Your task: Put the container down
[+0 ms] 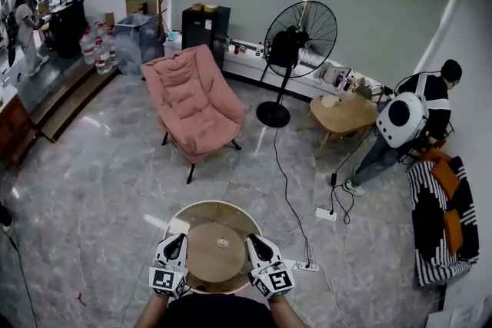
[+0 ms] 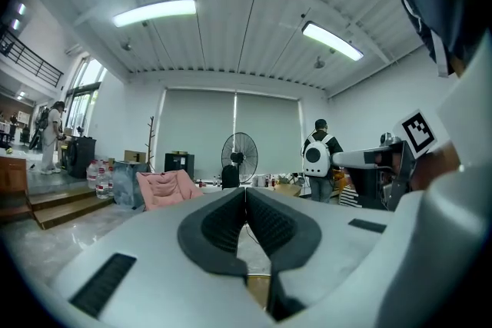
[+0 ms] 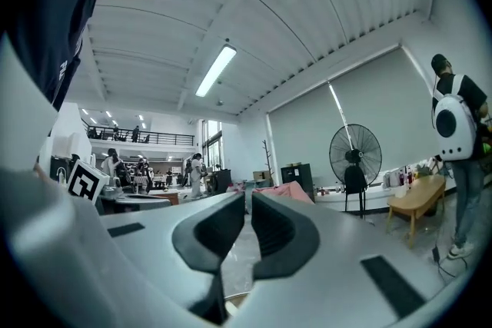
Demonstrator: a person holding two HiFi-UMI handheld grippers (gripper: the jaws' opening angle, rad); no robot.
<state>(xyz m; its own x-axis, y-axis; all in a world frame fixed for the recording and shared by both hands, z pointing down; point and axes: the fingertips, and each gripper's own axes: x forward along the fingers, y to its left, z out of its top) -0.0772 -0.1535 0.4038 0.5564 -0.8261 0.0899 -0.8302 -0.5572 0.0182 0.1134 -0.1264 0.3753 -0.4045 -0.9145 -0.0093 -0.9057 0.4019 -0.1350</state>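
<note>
A round container with a clear wall and a tan wooden lid hangs close below me in the head view, between my two grippers. My left gripper sits on its left rim and my right gripper on its right rim, both pointing level and away from me. In the left gripper view the dark pads meet at the tips, and a tan strip of the container shows low between them. The right gripper's pads stand a thin slit apart, again with a tan strip of the container at the bottom.
Grey marble floor lies all around. A pink chair and a standing fan are ahead. A cable and power strip lie just right of the container. A person with a white backpack stands by a small wooden table.
</note>
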